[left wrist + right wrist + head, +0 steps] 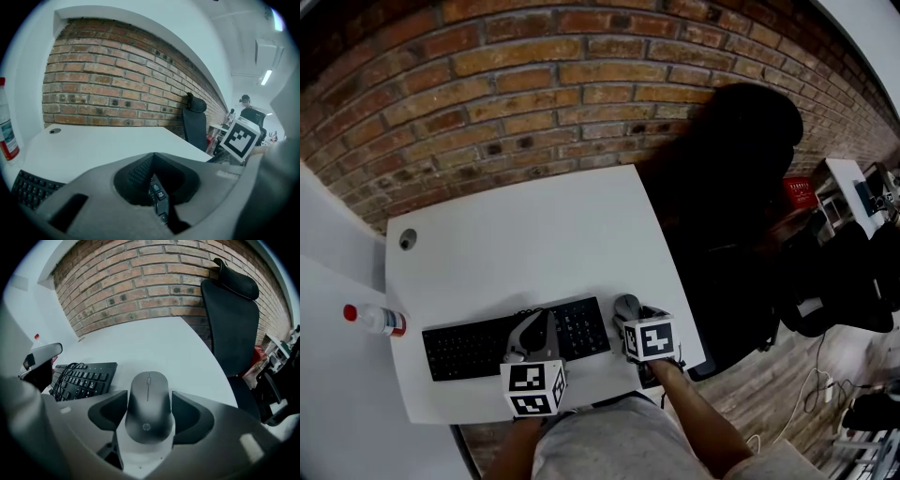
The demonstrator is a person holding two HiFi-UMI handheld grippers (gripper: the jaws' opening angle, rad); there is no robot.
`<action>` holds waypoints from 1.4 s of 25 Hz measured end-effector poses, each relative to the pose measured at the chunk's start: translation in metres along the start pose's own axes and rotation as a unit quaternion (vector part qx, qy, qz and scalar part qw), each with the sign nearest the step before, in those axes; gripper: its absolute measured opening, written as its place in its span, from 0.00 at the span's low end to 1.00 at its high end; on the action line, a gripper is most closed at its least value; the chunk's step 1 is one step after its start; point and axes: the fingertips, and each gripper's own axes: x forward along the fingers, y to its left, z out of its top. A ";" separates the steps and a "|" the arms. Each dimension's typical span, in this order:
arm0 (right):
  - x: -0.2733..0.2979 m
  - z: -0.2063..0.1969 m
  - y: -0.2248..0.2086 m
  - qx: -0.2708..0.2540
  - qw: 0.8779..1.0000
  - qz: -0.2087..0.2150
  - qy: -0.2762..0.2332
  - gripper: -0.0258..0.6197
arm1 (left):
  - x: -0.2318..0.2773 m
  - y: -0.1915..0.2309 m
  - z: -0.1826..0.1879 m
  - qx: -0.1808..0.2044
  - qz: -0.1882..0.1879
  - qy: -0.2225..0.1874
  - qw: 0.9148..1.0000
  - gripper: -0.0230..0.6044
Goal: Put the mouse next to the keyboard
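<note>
A dark grey mouse (147,404) lies on the white table (534,234), just right of the black keyboard (469,345). My right gripper (149,401) is shut on the mouse, its pads against both sides; in the head view the mouse (626,306) sticks out ahead of the right gripper (634,319). My left gripper (528,339) hovers over the right half of the keyboard, shut with nothing held. In the left gripper view, keys show through the hollow between that gripper's (153,161) joined jaws. The keyboard (82,378) has a thin black cable lying across it.
A clear bottle with a red cap (373,319) lies left of the keyboard. A black office chair (731,187) stands at the table's right edge. A round cable hole (408,239) sits at the far left. A brick wall runs behind the table.
</note>
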 end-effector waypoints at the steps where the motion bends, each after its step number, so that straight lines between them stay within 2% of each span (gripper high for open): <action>1: -0.001 0.000 0.001 0.002 1.000 0.003 0.000 0.52 | -0.001 0.000 0.001 0.001 0.000 -0.001 1.000 0.03; 11: -0.023 0.004 0.003 0.002 0.999 -0.004 -0.040 0.52 | -0.020 -0.002 0.000 0.007 -0.005 -0.011 1.000 0.03; 14: -0.037 0.009 0.007 -0.002 0.998 -0.002 -0.066 0.49 | -0.028 -0.002 0.000 0.005 -0.006 -0.015 1.000 0.03; 17: -0.053 0.017 0.019 -0.012 0.995 0.010 -0.097 0.42 | -0.038 -0.001 0.000 0.002 -0.004 -0.020 1.000 0.03; 26: -0.098 0.039 0.070 -0.049 0.977 0.065 -0.199 0.30 | -0.073 0.011 0.002 -0.004 0.011 -0.036 0.999 0.03; 35: -0.130 0.037 0.118 -0.091 0.957 0.090 -0.259 0.22 | -0.108 0.025 0.001 -0.010 0.026 -0.046 0.999 0.02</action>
